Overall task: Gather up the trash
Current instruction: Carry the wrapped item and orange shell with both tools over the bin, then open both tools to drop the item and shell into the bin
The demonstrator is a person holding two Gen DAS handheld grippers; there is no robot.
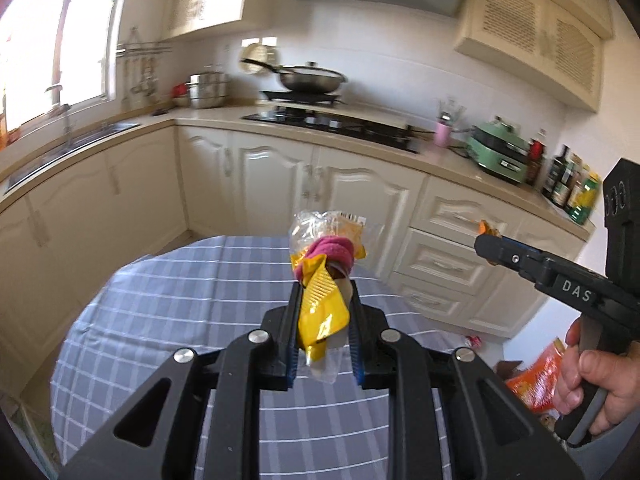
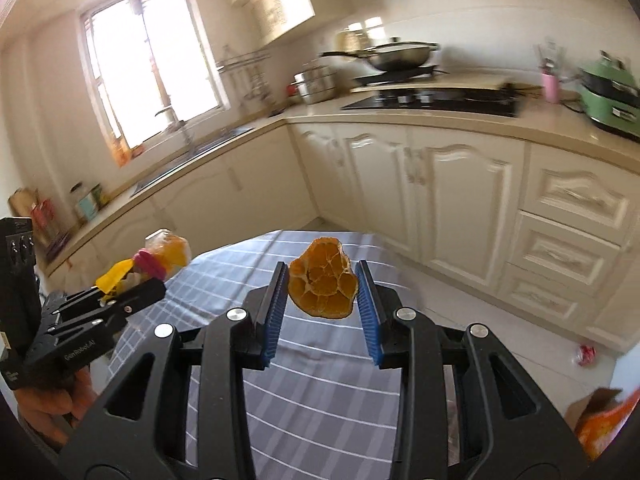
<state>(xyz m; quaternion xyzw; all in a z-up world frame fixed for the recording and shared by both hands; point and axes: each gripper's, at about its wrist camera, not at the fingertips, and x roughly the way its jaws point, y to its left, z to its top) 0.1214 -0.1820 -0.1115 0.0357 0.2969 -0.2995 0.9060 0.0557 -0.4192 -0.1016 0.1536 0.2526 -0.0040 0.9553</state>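
My left gripper [image 1: 325,286] is shut on a bundle of trash wrappers [image 1: 320,308]: a yellow wrapper, crumpled clear plastic and a pink piece, all held in the air above the table. In the right wrist view the same bundle [image 2: 160,256] sticks out of the left gripper [image 2: 120,288] at the left. My right gripper [image 2: 322,270] is shut on a piece of orange peel [image 2: 322,288], gripped between its blue pads [image 2: 276,320] and held off the table. The left wrist view shows the right gripper [image 1: 486,242] at the right, held by a hand [image 1: 592,380], with a bit of orange at its tip.
Below both grippers is a round table with a grey checked cloth [image 1: 168,320] [image 2: 320,392]. Cream kitchen cabinets [image 1: 280,176] run behind it, with a hob and wok [image 1: 312,78]. An orange bag [image 1: 536,380] and a small red-and-white packet [image 2: 586,356] lie on the floor at the right.
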